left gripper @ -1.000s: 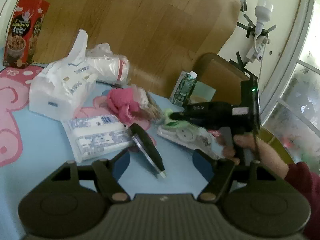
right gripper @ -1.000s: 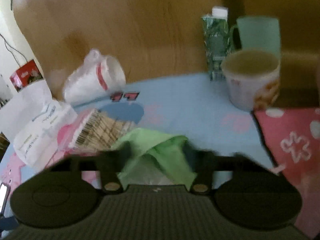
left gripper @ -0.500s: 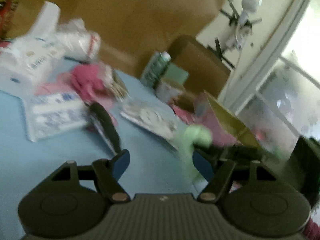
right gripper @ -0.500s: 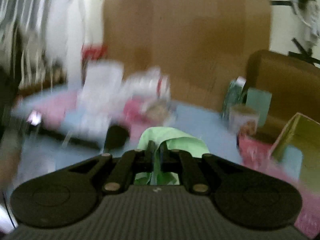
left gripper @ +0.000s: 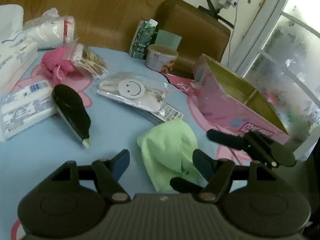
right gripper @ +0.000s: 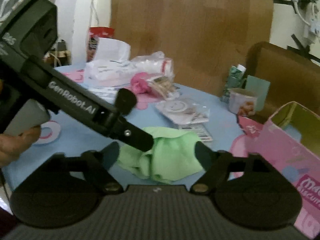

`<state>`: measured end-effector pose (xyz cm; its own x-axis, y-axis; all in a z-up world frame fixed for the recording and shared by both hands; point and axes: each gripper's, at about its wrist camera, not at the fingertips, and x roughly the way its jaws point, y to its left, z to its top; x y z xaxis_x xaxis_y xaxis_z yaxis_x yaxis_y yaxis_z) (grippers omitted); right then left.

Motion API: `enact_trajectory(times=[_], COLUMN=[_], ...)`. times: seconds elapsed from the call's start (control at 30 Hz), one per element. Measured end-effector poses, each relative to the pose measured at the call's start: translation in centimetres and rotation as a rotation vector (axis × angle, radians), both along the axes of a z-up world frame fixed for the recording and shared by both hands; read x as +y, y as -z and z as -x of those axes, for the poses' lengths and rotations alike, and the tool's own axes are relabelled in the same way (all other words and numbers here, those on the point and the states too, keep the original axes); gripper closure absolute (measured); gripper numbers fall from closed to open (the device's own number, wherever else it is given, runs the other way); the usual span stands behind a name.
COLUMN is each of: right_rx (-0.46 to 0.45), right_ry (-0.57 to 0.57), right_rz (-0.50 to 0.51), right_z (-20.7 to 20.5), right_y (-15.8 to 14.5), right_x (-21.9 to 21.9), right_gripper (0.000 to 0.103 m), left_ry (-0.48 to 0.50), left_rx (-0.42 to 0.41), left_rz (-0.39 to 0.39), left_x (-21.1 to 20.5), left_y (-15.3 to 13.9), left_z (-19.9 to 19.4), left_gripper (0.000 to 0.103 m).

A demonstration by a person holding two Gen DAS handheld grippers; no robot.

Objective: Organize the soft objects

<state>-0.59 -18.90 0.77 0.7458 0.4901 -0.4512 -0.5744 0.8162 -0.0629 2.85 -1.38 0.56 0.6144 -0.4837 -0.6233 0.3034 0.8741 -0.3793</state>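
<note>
Nearest you, your left gripper [left gripper: 161, 161] is spread wide and empty, and your right gripper [right gripper: 158, 153] hangs just as wide, holding nothing. Between them the green cloth [left gripper: 170, 150] lies crumpled on the blue desk [left gripper: 112, 124], just beside the pink cardboard box [left gripper: 236, 108]. It looks light, limp and likely to droop, so pinch a raised fold near its middle. Farther back sit the smiley-face packet [left gripper: 134, 92] and pink knit bundle [left gripper: 57, 64].
</note>
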Motion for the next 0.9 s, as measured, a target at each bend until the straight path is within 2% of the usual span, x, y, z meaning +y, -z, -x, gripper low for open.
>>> enact_trajectory(times=[0.03, 0.1, 0.17, 0.2, 0.27, 0.3, 0.4, 0.5, 0.6, 0.73, 0.9], right_rx=[0.021, 0.088, 0.167, 0.177, 0.151, 0.147, 0.100, 0.055, -0.046, -0.156, -0.137], right_ry=[0.016, 0.030, 0.019, 0.010, -0.020, -0.041, -0.017, 0.048, 0.143, 0.289, 0.440], right_rz=[0.008, 0.014, -0.018, -0.039, -0.042, -0.049, -0.052, -0.107, -0.116, -0.098, -0.129], right_z=[-0.8, -2.0, -3.3, -3.4, -2.8, -2.5, -1.6, -1.4, -1.0, -1.1, -3.2], right_y=[0.1, 0.5, 1.1, 1.3, 1.2, 1.2, 1.0, -0.1, -1.6, -2.8, -2.8], right_x=[0.1, 0.1, 0.1, 0.1, 0.4, 0.4, 0.0, -2.1, -4.2, -7.7, -12.7], right_gripper=[0.006, 0.006, 0.014, 0.023, 0.063, 0.073, 0.081, 0.085, 0.090, 0.090, 0.089], left_ry=[-0.004, 0.000, 0.013, 0.032, 0.036, 0.041, 0.069, 0.121, 0.192, 0.296, 0.388], left_rx=[0.005, 0.019, 0.022, 0.026, 0.012, 0.011, -0.015, -0.070, -0.140, -0.221, -0.233], left_rz=[-0.006, -0.011, -0.021, -0.023, -0.046, -0.042, -0.037, -0.020, 0.005, -0.011, -0.036], left_x=[-0.3, -0.8, -1.3, -1.6, -2.1, -2.3, -3.2, -5.0, -8.0, -13.4, -20.4], left_y=[0.0, 0.2, 0.4, 0.4, 0.4, 0.2, -0.9, -2.7, -4.9, -6.8, -7.1], left_z=[-0.3, -0.7, -0.8, -0.7, -0.6, -0.6, -0.8, -1.6, -2.4, -4.1, -6.7], left_gripper=[0.032, 0.042, 0.064, 0.071, 0.073, 0.074, 0.079, 0.080, 0.080, 0.080, 0.079])
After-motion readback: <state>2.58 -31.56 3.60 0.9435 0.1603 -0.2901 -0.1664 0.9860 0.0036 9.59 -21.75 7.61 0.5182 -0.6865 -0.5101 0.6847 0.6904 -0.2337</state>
